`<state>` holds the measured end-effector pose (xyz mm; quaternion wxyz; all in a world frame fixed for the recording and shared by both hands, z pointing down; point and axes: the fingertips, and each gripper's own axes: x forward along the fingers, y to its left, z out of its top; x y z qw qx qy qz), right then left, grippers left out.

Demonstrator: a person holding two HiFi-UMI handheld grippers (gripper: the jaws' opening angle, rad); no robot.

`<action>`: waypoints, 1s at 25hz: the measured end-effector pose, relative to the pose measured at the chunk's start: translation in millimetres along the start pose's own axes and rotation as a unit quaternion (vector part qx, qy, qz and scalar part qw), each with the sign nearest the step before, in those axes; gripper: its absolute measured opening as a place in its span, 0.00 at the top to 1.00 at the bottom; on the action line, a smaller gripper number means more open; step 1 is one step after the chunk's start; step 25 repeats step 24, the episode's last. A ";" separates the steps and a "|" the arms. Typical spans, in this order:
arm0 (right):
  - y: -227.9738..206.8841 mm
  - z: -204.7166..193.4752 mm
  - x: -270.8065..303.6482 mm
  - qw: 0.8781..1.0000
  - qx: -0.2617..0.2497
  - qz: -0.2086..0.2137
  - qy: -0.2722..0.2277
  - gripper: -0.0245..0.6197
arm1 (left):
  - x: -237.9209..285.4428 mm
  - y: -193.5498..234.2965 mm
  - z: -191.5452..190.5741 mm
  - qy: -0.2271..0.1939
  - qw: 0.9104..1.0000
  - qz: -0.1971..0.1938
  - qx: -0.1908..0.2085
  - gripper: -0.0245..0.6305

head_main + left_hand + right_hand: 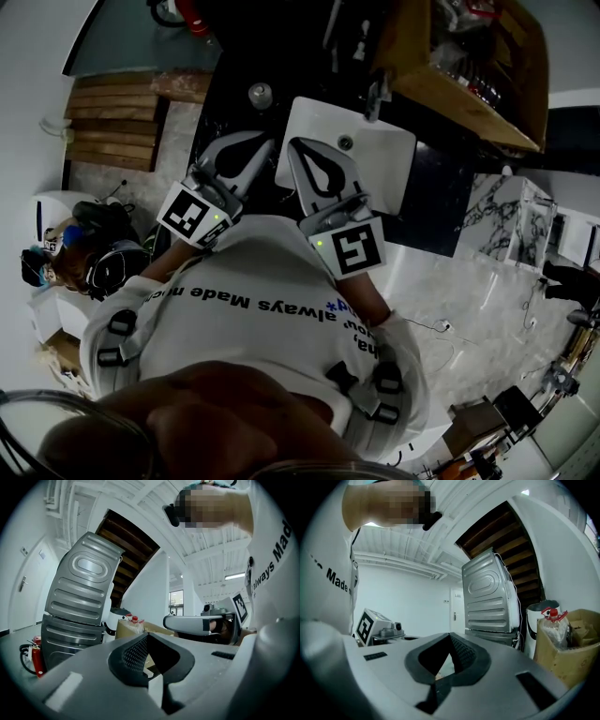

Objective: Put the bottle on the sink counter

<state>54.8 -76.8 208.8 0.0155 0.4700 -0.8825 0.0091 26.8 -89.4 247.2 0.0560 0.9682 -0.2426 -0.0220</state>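
Head view looks down over my shoulders. My left tongs point(262, 145) and right tongs point(300, 148) are side by side, close but apart, with their tips toward the white sink basin point(375, 159) set in the dark tabletop point(431, 197).

Left gripper view shows my left tongs closed with nothing between them. Right gripper view shows my right tongs the same, closed and empty.

A small round pale-topped thing, which looks like the bottle point(261, 95) seen from above, stands on the tabletop just left of the basin. It is beyond my left tongs and not touching them.

In the right gripper view a cardboard box point(567, 653) holds 1 clear red-capped bottle point(553, 620). A grey ribbed metal panel point(490, 597) stands left of the box.
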 end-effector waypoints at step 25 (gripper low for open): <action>-9.6 0.9 9.1 1.000 -0.009 0.000 0.011 0.96 | 8.0 9.7 5.0 -0.007 1.000 0.003 0.006 0.96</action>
